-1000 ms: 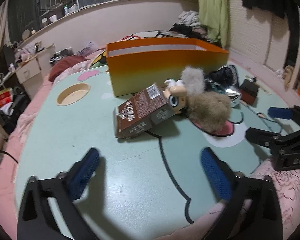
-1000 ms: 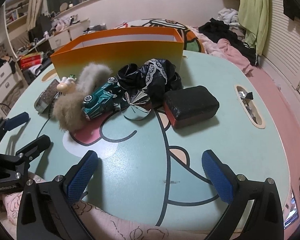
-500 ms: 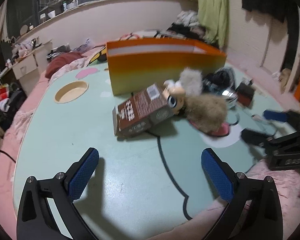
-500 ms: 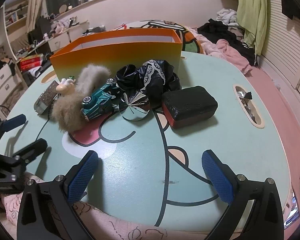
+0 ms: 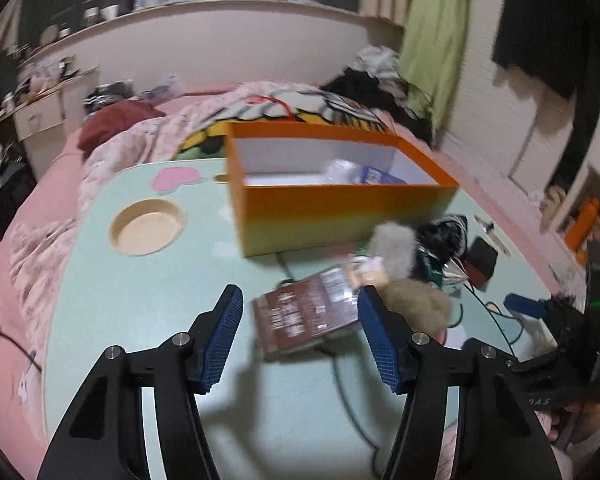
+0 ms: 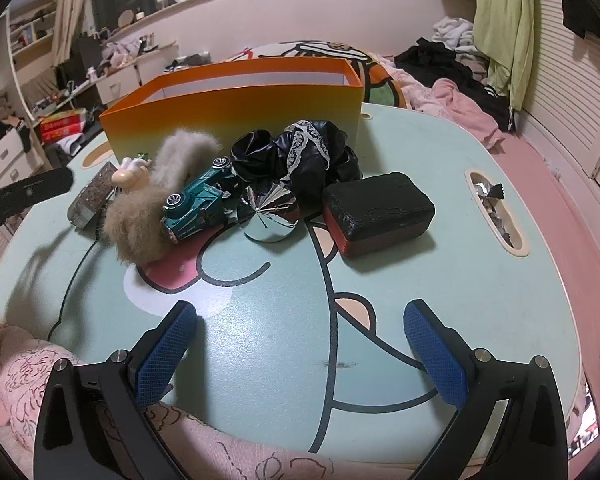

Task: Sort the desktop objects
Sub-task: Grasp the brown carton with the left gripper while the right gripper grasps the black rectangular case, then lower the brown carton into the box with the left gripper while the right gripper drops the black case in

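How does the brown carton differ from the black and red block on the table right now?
The brown carton is printed with white text and a label; the black and red block has a black textured top over a red base. The carton is flat with sharp edges; the block is thicker with rounded corners. The carton lies by the furry toy at one end of the pile; the block sits at the other end. Both rest on the table, outside the orange box.

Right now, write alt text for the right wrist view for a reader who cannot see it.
An open hand-held gripper hovers over a pale green cartoon-print table, empty. Beyond it lies a cluster: a furry toy, a green toy car, black lace-trimmed fabric, a shiny foil piece and a black case, in front of an orange box.
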Demonstrator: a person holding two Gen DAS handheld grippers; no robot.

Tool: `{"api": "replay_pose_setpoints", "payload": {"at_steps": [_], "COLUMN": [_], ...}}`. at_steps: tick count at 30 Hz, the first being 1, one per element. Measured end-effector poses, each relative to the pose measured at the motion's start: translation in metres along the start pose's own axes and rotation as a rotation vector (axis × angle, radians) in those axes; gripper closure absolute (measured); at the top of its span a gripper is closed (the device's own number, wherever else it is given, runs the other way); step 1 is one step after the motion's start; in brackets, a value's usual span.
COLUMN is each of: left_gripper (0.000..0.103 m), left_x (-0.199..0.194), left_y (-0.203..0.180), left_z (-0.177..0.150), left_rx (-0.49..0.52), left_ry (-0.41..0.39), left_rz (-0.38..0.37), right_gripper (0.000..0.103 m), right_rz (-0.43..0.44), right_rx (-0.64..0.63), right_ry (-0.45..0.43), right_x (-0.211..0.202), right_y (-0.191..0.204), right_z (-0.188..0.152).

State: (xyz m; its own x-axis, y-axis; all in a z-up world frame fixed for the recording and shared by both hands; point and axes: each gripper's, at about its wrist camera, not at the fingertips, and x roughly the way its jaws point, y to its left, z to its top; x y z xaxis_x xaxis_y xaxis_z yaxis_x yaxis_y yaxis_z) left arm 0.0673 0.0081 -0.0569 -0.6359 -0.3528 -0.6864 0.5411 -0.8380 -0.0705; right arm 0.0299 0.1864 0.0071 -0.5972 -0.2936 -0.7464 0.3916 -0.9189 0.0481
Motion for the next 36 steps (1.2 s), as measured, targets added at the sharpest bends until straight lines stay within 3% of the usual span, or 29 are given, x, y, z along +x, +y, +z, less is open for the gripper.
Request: {"api": "replay_pose_setpoints", "payload": {"at_steps": [2, 5, 6, 7, 8, 9, 12, 16, 21, 27, 28, 29, 30, 36], "left_gripper": [0.022, 0.022, 0.022, 0.023, 0.037, 0.043, 0.045, 0.045, 0.045, 0.045, 0.045, 0.045, 0.045, 0.045], "left_x": [0.01, 0.028, 0.035, 0.041, 0.038, 0.035, 0.024, 0.007, -0.002, -0.002, -0.002, -0.002, -0.003, -0.012], "left_y": [-0.013, -0.017, -0.013, -0.007, -0.004, -0.002, 0.004, 0.012, 0.012, 0.009, 0.008, 0.008, 0.008, 0.011], "left_z": [0.002, 0.0, -0.003, -0.007, -0.007, -0.009, -0.016, -0.023, -0.016, -0.015, -0.016, -0.016, -0.016, -0.011], "left_rx": [0.038, 0.055, 0.038, 0.01, 0.017, 0.019, 0.02, 0.015, 0.024, 0.033, 0.034, 0.034, 0.034, 0.028], "left_ry": [0.024, 0.068, 0.101, 0.133, 0.104, 0.101, 0.073, 0.011, -0.031, -0.034, -0.034, -0.035, -0.038, -0.07], "left_rz": [0.041, 0.108, 0.097, 0.057, 0.057, 0.048, 0.016, 0.005, 0.003, -0.002, -0.003, -0.006, -0.007, -0.015], "right_gripper": [0.0, 0.0, 0.0, 0.0, 0.0, 0.001, 0.004, 0.008, 0.009, 0.009, 0.011, 0.035, 0.043, 0.043], "right_rz": [0.0, 0.001, 0.007, 0.023, 0.054, 0.09, 0.177, 0.175, 0.052, 0.051, 0.048, 0.067, 0.085, 0.147], "right_rx": [0.0, 0.001, 0.005, 0.017, 0.04, 0.068, 0.203, 0.307, 0.124, 0.052, 0.05, 0.044, 0.041, 0.101], "right_ry": [0.0, -0.001, -0.005, -0.014, -0.03, -0.047, -0.087, -0.072, -0.026, 0.078, 0.078, 0.073, 0.055, -0.005], "right_x": [0.0, 0.0, -0.001, -0.002, -0.005, -0.009, -0.017, -0.018, -0.009, 0.027, 0.031, 0.034, 0.033, 0.006], "right_y": [0.0, 0.0, 0.0, -0.002, -0.007, -0.013, -0.042, -0.068, -0.059, -0.066, -0.068, -0.069, -0.07, -0.073], "right_z": [0.0, 0.0, 0.0, -0.001, -0.001, -0.001, -0.002, 0.011, 0.041, 0.061, 0.062, 0.063, 0.063, 0.041]}}
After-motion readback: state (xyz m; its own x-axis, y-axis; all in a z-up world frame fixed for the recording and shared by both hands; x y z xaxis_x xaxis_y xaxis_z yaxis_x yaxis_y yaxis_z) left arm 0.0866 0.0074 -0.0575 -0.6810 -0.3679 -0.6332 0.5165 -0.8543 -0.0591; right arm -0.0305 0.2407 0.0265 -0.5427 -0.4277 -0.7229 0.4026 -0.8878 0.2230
